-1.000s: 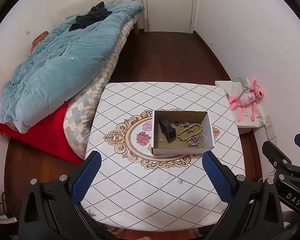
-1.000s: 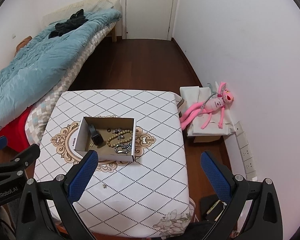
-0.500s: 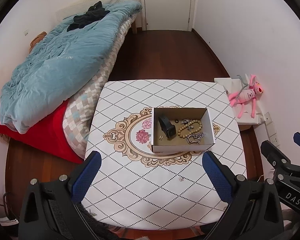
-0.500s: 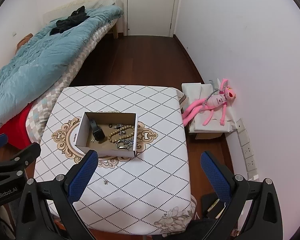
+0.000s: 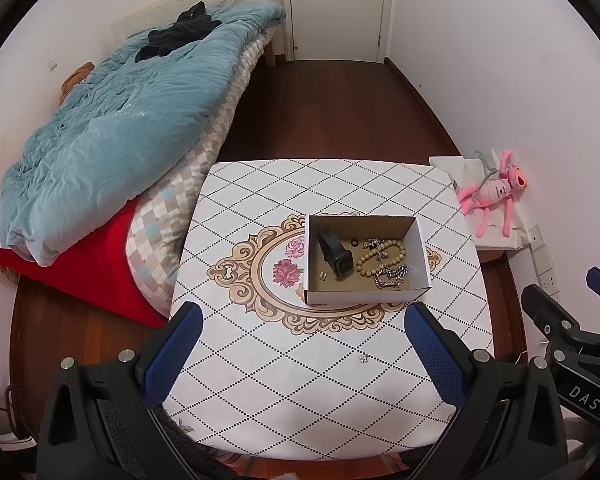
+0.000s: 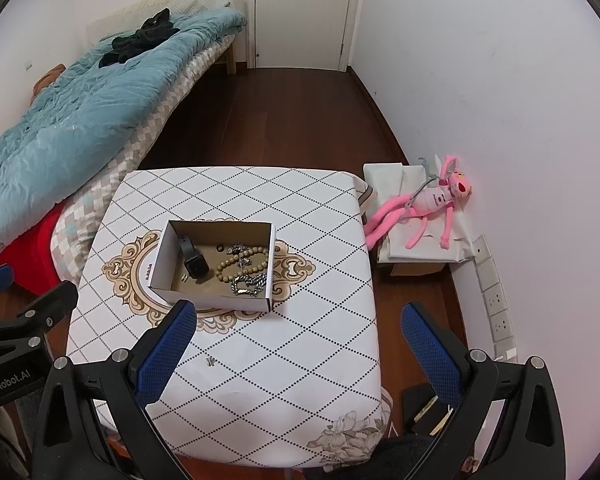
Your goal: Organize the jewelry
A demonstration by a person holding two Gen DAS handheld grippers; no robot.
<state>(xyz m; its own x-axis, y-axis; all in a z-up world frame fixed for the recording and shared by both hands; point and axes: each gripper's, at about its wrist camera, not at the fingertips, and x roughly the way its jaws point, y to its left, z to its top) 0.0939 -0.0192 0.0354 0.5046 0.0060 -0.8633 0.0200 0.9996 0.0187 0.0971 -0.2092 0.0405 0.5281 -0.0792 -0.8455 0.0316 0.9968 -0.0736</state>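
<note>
An open white cardboard box [image 5: 364, 300] [image 6: 208, 300] stands on the patterned table. It holds a black watch [image 5: 336, 256] [image 6: 194, 258], a wooden bead bracelet [image 5: 380, 258] [image 6: 242, 266], a silver chain [image 5: 392, 276] [image 6: 250, 285], a small black ring [image 5: 354, 242] and a small earring [image 5: 322, 276]. A small metal earring [image 5: 364, 358] [image 6: 210, 361] lies loose on the tablecloth in front of the box. My left gripper [image 5: 300, 332] and right gripper [image 6: 298, 330] are both open and empty, held high above the table's near side.
The table [image 5: 300, 400] has a white diamond-pattern cloth. A bed with a blue quilt [image 5: 120, 120] lies to the left. A pink plush toy [image 6: 428, 204] lies on a low box at the right by the wall. A door [image 6: 304, 12] is at the back.
Both cameras have shifted slightly, so the table and box sit a little differently in view. Both grippers stay open; nothing on the table has moved.
</note>
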